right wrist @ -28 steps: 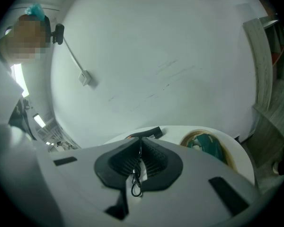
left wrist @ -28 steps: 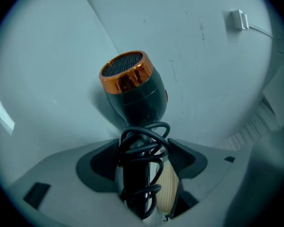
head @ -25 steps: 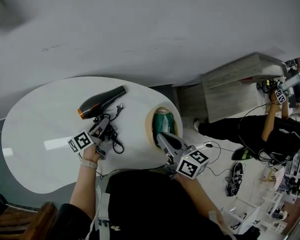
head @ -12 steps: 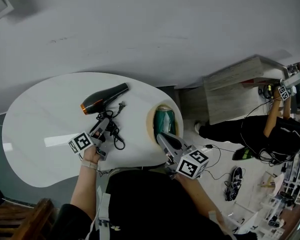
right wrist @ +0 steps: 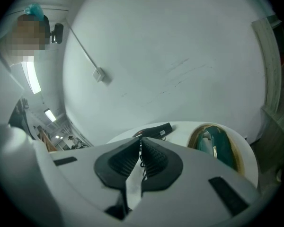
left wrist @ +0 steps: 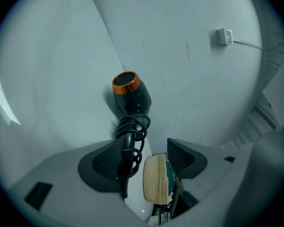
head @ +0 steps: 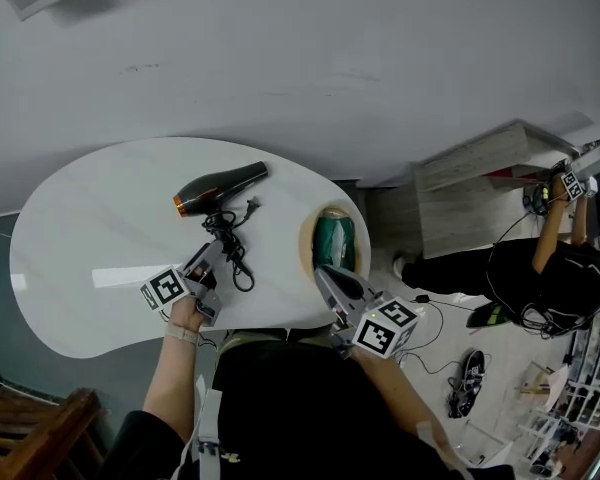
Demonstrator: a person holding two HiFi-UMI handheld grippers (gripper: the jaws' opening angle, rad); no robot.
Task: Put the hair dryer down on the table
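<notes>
White oval table [head: 80, 228] against a grey wall bears the black hair dryer with an orange nozzle [head: 220, 188], lying flat toward the far side, its black cord [head: 230, 248] coiled nearer us. Our left gripper [head: 208, 273] hangs at the near edge, jaws apart and empty, the cord just ahead. Our right gripper [head: 325, 273], jaws pressed together on nothing, sits near a wood-rimmed bowl [head: 306, 243] at the right end.

Hair dryer [head: 220, 188] lies on table [head: 80, 258], cord [head: 230, 246] seemingly coiled.
</notes>
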